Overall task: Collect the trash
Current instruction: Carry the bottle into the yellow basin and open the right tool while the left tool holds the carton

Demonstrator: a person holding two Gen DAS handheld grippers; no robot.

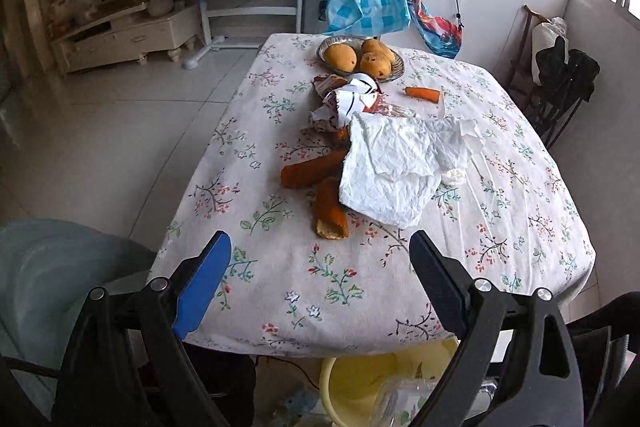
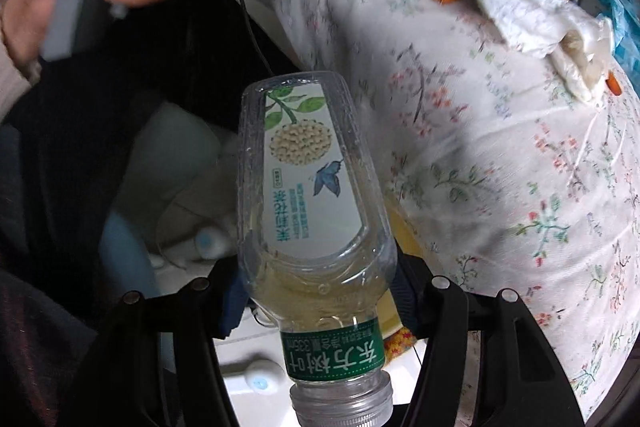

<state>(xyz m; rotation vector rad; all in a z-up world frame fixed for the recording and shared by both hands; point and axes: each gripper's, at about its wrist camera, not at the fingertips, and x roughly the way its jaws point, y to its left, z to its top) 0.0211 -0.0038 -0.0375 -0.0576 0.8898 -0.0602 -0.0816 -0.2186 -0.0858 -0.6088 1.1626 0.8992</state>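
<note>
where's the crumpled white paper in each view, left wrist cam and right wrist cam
Left wrist: the crumpled white paper lies mid-picture on the table, partly over orange food scraps.
Right wrist: the same paper sits at the upper right, blurred, beyond the bottle in the right gripper.
Shared landmark: the floral tablecloth.

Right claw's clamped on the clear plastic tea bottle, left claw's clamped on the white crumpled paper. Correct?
Not quite. The left wrist view shows the left claw open and empty, short of the white crumpled paper. The right claw does grip the clear plastic tea bottle.
</note>
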